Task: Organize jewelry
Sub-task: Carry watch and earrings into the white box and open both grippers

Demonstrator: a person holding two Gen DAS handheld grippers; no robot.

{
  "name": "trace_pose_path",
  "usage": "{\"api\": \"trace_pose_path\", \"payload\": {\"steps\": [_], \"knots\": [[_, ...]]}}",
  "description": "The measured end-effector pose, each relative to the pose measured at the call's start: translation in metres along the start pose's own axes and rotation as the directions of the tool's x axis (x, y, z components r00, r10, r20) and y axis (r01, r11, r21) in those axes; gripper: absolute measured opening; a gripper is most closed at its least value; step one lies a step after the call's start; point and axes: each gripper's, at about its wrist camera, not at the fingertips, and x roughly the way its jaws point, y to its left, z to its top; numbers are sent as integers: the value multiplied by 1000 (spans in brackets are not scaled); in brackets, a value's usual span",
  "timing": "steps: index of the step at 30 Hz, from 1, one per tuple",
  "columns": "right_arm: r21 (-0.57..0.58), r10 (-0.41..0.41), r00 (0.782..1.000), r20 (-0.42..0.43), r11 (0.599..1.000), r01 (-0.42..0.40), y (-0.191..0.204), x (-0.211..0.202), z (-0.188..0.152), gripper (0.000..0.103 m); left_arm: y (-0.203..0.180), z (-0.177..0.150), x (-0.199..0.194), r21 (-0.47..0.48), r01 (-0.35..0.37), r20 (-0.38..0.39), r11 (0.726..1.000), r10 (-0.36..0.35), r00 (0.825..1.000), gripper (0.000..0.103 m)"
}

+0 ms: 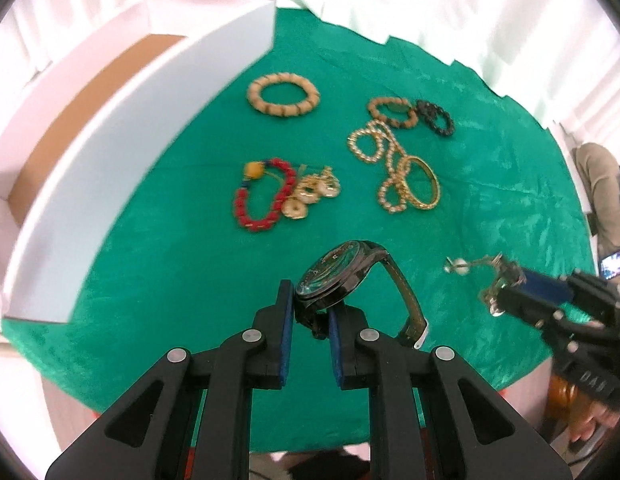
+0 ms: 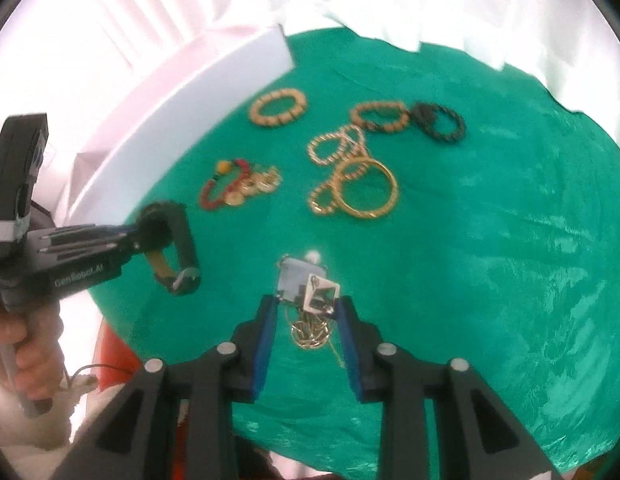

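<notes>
A dark wristwatch (image 1: 330, 276) with a black strap hangs above the green cloth, and my left gripper (image 1: 310, 300) is shut on its case. In the right wrist view the left gripper (image 2: 138, 240) shows at the left with the watch strap (image 2: 178, 248) looping from it. My right gripper (image 2: 308, 304) is shut on a small grey jewelry packet (image 2: 298, 280) that carries a white tag, with a gold chain (image 2: 310, 334) dangling beneath it. The left wrist view has the right gripper (image 1: 506, 296) at the right, with a pearl piece (image 1: 456, 268) sticking out beyond it.
On the green cloth (image 1: 170, 280) lie a beige bead bracelet (image 1: 283, 95), a red bead bracelet with gold coins (image 1: 266, 196), a gold chain (image 1: 374, 148), a gold bangle (image 1: 422, 184), and brown (image 1: 390, 114) and black (image 1: 436, 118) bracelets. A white box (image 1: 122, 152) stands at the left.
</notes>
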Motion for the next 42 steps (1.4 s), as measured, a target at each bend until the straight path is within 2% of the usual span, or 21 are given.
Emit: {"api": "trace_pose_path", "payload": {"steps": [7, 13, 17, 22, 24, 28, 32, 35, 37, 42], "knots": [[-79, 57, 998, 23, 995, -55, 43, -10, 16, 31, 38, -6, -41, -48, -22, 63, 999, 25, 998, 14], [-155, 135, 990, 39, 980, -128, 92, -14, 56, 31, 92, 4, -91, -129, -6, 116, 992, 21, 993, 14], [-227, 181, 981, 73, 961, -161, 139, -22, 96, 31, 139, 20, -115, -213, -61, 158, 975, 96, 983, 14], [-299, 232, 967, 102, 935, -193, 199, -15, 152, 31, 193, 43, -124, -320, -123, 180, 939, 188, 966, 14], [-326, 237, 965, 109, 926, -190, 223, -4, 175, 31, 212, 54, -123, -363, -155, 187, 919, 235, 954, 14], [-352, 247, 964, 97, 914, -199, 259, 30, 208, 31, 241, 70, -110, -412, -156, 182, 897, 249, 951, 14], [-387, 230, 971, 71, 903, -186, 289, 80, 232, 31, 259, 87, -82, -422, -176, 170, 889, 269, 948, 14], [-384, 225, 972, 67, 905, -183, 297, 110, 242, 31, 271, 95, -56, -435, -191, 157, 880, 283, 946, 14], [-371, 225, 973, 57, 909, -189, 298, 129, 248, 31, 280, 97, -37, -444, -188, 141, 876, 275, 951, 14], [-375, 194, 980, 53, 913, -160, 297, 157, 252, 31, 286, 100, -9, -448, -195, 133, 872, 281, 950, 14]]}}
